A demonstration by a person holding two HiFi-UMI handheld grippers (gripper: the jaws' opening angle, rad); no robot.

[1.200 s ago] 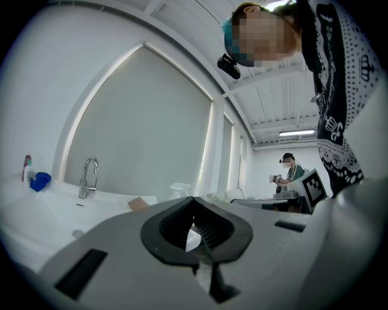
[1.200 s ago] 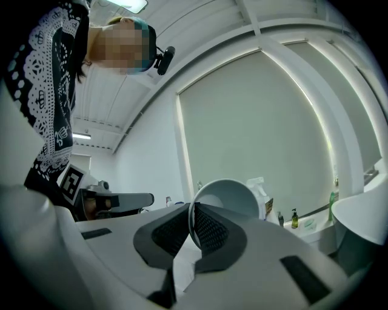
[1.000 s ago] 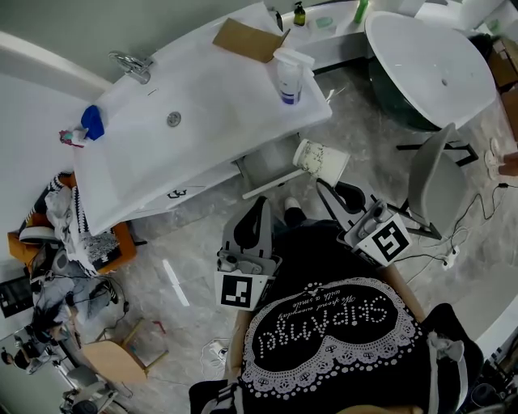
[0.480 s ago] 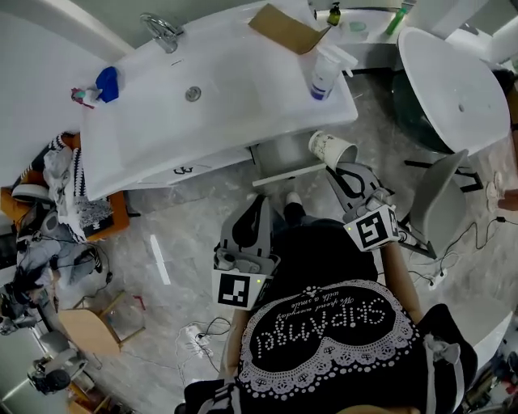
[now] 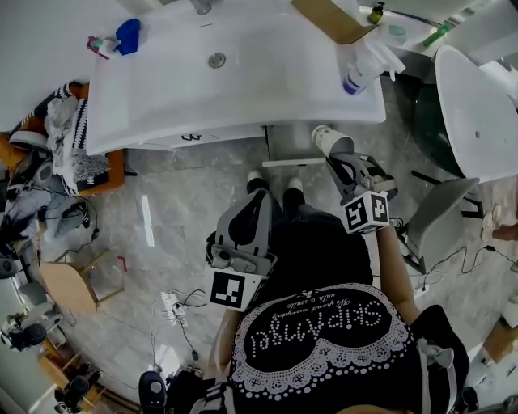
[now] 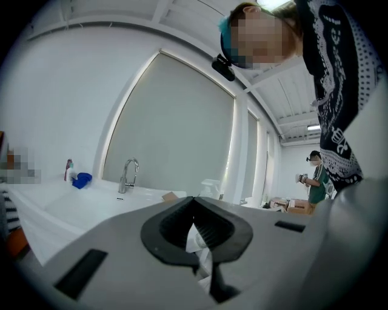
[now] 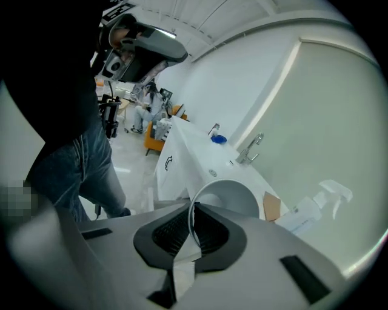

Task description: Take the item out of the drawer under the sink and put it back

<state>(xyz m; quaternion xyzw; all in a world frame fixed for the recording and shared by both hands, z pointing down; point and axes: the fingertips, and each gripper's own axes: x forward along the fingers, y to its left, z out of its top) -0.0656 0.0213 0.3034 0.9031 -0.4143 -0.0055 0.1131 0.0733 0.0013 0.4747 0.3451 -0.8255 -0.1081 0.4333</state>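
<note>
Right tongs (image 7: 191, 233): clenched on cup (image 7: 227, 194) rim
Left tongs (image 6: 194, 212): clenched, empty
Done: cup out of open drawer (image 5: 291, 162)
Remaining: cup back into drawer

We count two grippers (image 5: 259, 204) (image 5: 338, 160), one paper cup (image 5: 328, 139), one spray bottle (image 5: 364, 71), one sink (image 5: 162, 105), one faucet (image 6: 128, 174), one cardboard piece (image 5: 332, 18) and one blue item (image 5: 128, 35).

Left gripper (image 5: 256, 207) close before the body, jaws together, right gripper (image 5: 340, 164) reaching forward, jaws pinching the rim of a paper cup (image 5: 327, 138)
</note>
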